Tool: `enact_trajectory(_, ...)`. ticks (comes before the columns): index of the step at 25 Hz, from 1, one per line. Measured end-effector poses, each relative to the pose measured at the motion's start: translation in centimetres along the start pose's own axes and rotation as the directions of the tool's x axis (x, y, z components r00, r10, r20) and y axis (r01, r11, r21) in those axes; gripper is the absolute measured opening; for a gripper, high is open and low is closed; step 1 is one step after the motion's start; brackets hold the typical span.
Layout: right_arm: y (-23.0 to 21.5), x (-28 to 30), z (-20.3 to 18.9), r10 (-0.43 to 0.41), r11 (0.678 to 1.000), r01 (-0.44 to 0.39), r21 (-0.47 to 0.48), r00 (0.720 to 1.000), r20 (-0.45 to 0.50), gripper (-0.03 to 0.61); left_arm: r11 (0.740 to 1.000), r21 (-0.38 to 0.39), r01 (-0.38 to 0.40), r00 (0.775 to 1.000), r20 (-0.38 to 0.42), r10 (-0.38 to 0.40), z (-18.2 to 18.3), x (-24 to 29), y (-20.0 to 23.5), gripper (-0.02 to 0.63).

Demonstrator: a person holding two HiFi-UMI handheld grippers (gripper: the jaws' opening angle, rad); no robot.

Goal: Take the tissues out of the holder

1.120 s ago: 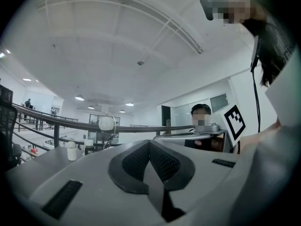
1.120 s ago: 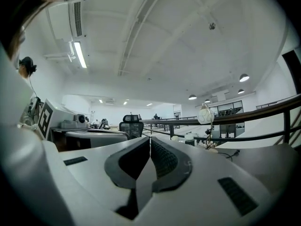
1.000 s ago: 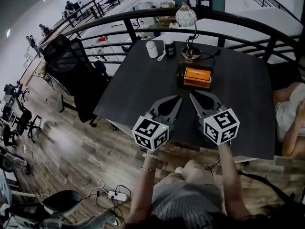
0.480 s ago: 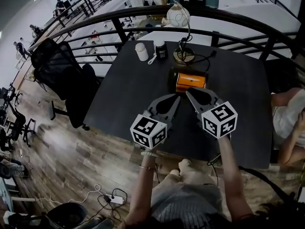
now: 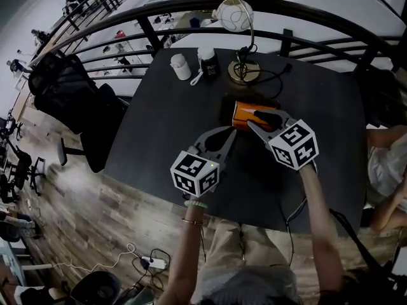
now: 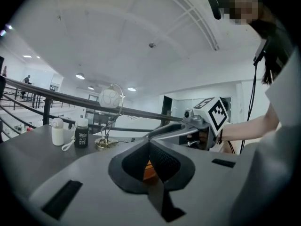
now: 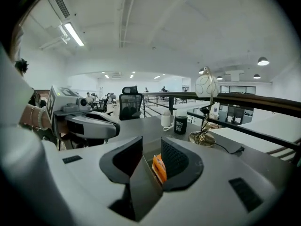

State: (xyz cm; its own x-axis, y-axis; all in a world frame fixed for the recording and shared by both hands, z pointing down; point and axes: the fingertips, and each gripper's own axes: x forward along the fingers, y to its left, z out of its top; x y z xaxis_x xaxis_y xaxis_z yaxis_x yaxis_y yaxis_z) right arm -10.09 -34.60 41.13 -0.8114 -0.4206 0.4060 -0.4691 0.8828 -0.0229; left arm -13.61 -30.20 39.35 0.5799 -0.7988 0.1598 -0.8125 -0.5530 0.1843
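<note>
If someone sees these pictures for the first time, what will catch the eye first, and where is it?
The orange tissue holder stands out near the middle of the black table. On its near side, the left gripper and the right gripper carry bold black-and-white marker cubes; the right one's open jaws point at the holder. A lamp with a round white shade stands at the table's far edge.

Orange holder (image 5: 243, 114), dark, perhaps black table (image 5: 164, 127)

tissue holder (image 5: 243, 114): part-hidden behind right hand-held gripper (image 5: 253, 119) | bottle (image 5: 208, 62): label unreadable
</note>
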Motion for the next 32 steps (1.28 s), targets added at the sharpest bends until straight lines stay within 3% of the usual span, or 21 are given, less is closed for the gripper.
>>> enact_trajectory(6, -2.5, 3.9, -2.3, 0.099, 0.990, -0.116, -0.076, 0.975, -0.199, 0.107, 0.999, -0.013, 0.042, 0.996, -0.076, -0.043, -1.3, 2.4, 2.6, 0.008)
enact_trajectory(17, -3.9, 7.2, -6.7, 0.162, 0.959, -0.254, -0.128, 0.859, -0.485, 0.107, 0.995, -0.005, 0.102, 0.980, -0.171, -0.101, -2.9, 4.4, 4.4, 0.008)
enact_trajectory(22, -4.8, 7.9, -8.5, 0.155, 0.956, -0.270, -0.118, 0.803, -0.576, 0.107, 0.993, 0.003, 0.114, 0.977, -0.183, -0.112, -3.1, 4.7, 4.5, 0.008)
enact_trajectory(26, -5.2, 8.4, -9.1, 0.148, 0.958, -0.267, -0.106, 0.774, -0.615, 0.107, 0.993, -0.001, 0.116, 0.975, -0.190, -0.114, -3.4, 4.8, 4.4, 0.008)
enact_trajectory(32, -4.8, 8.4, -9.4, 0.129, 0.942, -0.295, -0.161, 0.758, -0.639, 0.095, 0.993, -0.005, 0.118, 0.974, -0.195, -0.116, -3.8, 5.0, 4.4, 0.008)
